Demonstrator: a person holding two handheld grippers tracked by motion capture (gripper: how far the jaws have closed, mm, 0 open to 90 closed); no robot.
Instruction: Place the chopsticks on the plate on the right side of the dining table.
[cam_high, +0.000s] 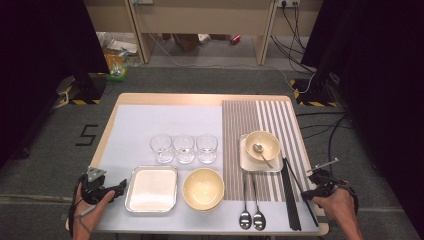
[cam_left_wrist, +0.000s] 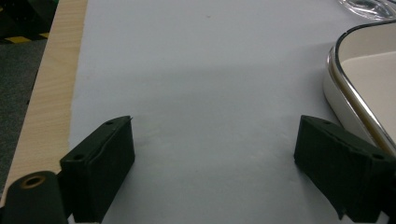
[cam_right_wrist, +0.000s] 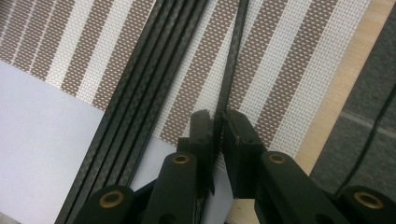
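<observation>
Pale wooden table (cam_high: 200, 98) carries a mostly laid setting: a striped mat (cam_high: 260, 120) on the right, a metal tray (cam_high: 151, 189) and a yellow bowl (cam_high: 203, 188) near. Judging by that, only the chopsticks remain. Three black chopsticks (cam_right_wrist: 135, 102) lie together; the right gripper (cam_right_wrist: 218, 128) pinches a fourth, the single chopstick (cam_right_wrist: 232, 60), slanting beside them. At the near left, the left gripper (cam_left_wrist: 215, 154) hovers low, jaws spread wide, holding nothing

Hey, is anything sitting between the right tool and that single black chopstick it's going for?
Nothing visible is in the way. The right tool already has its jaws shut on the single chopstick, which lies apart from the chopstick bundle on the striped placemat.
</observation>
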